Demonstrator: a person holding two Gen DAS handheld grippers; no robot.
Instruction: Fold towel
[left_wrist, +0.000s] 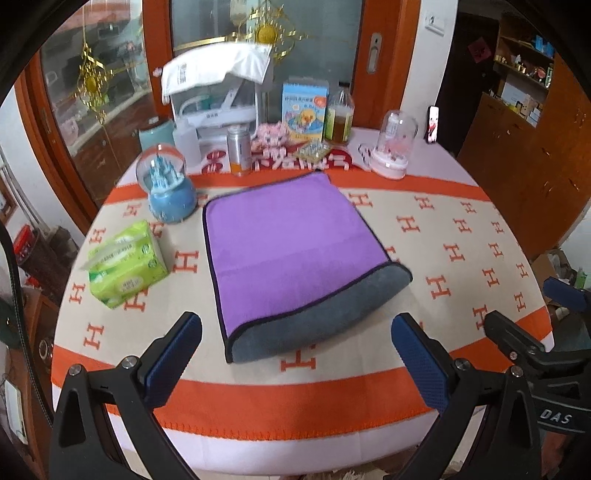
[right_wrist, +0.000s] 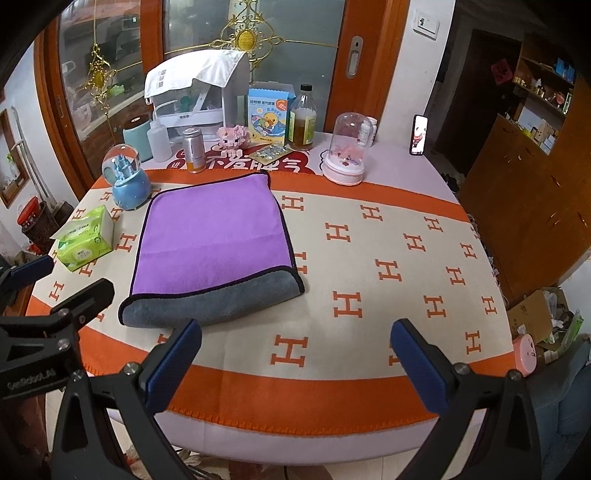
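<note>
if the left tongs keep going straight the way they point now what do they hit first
Most likely the towel: its grey near edge lies on the tablecloth just ahead, centred between the open left tongs. Depth is hard to judge, so they might pass over it.

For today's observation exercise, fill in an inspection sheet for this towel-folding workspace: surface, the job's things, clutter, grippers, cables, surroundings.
Surface: round table under a cream and orange H-pattern cloth.
Job's things: purple towel lying folded, grey underside showing along its near edge.
Clutter: green tissue pack left of the towel; blue snow globe behind that; can, bottle, duck-print box and glass dome along the far side.
Grippers: left gripper and right gripper both open, hovering at the near edge, holding nothing.
Cables: nothing seen.
Surroundings: glass-panelled wooden door behind the table, wooden cabinet to the right.
</note>
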